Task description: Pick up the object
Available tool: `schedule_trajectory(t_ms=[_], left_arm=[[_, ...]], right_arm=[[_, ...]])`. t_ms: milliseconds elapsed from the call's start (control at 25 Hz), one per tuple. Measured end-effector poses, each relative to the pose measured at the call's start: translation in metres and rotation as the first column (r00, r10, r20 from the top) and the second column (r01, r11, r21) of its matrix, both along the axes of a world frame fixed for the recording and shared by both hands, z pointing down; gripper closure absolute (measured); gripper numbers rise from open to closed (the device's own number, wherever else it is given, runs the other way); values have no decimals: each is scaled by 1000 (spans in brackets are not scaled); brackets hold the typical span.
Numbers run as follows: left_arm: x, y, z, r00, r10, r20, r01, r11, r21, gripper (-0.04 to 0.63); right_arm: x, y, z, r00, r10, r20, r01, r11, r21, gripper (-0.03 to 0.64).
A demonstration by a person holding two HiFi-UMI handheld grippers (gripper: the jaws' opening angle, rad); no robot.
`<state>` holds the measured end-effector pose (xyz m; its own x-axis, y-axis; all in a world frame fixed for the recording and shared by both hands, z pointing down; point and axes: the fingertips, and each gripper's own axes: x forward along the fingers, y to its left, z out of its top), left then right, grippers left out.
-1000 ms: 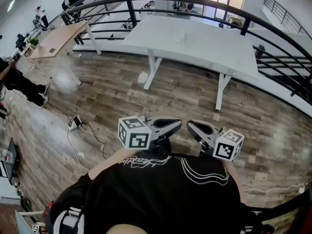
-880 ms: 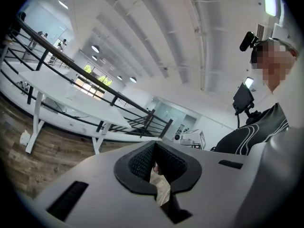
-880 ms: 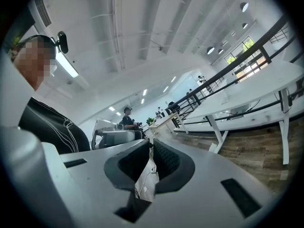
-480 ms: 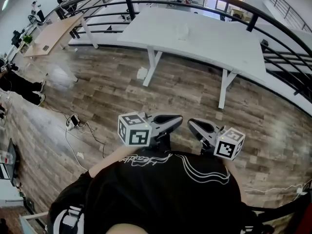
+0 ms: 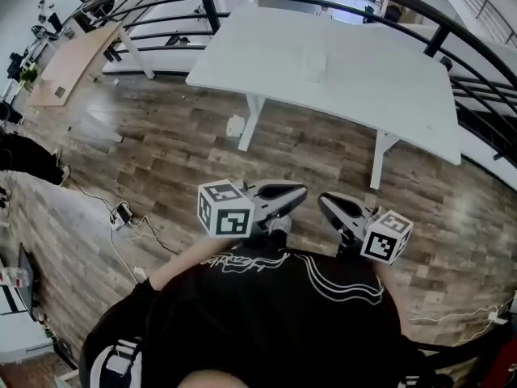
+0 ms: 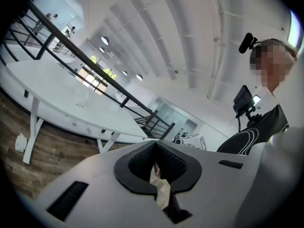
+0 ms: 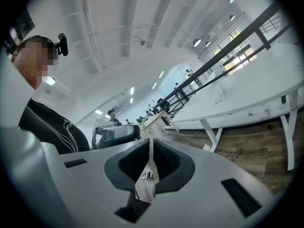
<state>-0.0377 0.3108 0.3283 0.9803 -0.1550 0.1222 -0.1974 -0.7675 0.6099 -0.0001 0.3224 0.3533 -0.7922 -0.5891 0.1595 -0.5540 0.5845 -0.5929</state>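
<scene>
Pick-up judged not yet begun: small pale object [image 5: 313, 65] is seen lying near the middle of the white table [image 5: 388, 95], while left gripper [image 5: 300, 191] and right gripper [image 5: 323, 200], jaws pressed together on nothing, are held well short of that table's near edge.

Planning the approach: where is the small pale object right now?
In the head view, the small pale object sits alone near the middle of the white table, top centre, with the black railing beyond.

Head view downward, gripper views upward, sharing table [image 5: 388, 87]
</scene>
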Motion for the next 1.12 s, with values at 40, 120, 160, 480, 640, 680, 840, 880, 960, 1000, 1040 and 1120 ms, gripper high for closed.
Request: schedule_trajectory(t_ms=[40, 120, 160, 480, 640, 680, 840, 880, 960, 1000, 1040, 1120], left_arm=[[-4, -21, -2, 1000, 1, -2, -1, 1000, -2, 588], [-11, -61, -6, 1000, 2, -3, -2, 1000, -5, 588], [-14, -80, -8, 1000, 4, -2, -4, 1000, -5, 588], [-26, -180, -15, 1000, 17, -20, -17, 1000, 7, 588], [-27, -205, -15, 999, 34, -24, -33, 999, 12, 588], [-26, -209, -15, 999, 39, -25, -38, 999, 15, 588], [-18, -221, -18, 998, 58, -29, -57, 998, 27, 588], [-15, -224, -18, 998, 61, -28, -60, 998, 29, 588], [-10, -232, -17, 998, 64, -28, -63, 998, 29, 588], [-8, -235, -17, 998, 63, -29, -63, 998, 29, 588], [-6, -238, -17, 998, 62, -30, -61, 998, 30, 588], [-4, -243, -16, 998, 60, -23, -59, 998, 34, 588]], right_arm=[[-4, -20, -2, 1000, 0, -2, 0, 1000, -1, 588], [-10, -60, -8, 1000, 3, -5, -3, 1000, -2, 588], [-13, -78, -11, 1000, 6, -5, -6, 1000, -1, 588], [-21, -167, -18, 999, 28, -36, -28, 1000, 4, 588], [-20, -190, -18, 998, 52, -35, -52, 999, 13, 588], [-21, -194, -18, 998, 55, -37, -55, 998, 16, 588], [-13, -205, -21, 997, 71, -42, -70, 997, 24, 588], [-10, -208, -21, 996, 75, -41, -74, 997, 24, 588], [-4, -215, -19, 996, 80, -44, -79, 997, 24, 588], [-2, -218, -19, 996, 80, -47, -79, 997, 26, 588], [-1, -221, -19, 996, 79, -50, -78, 997, 30, 588], [1, -228, -20, 996, 75, -48, -73, 997, 38, 588]])
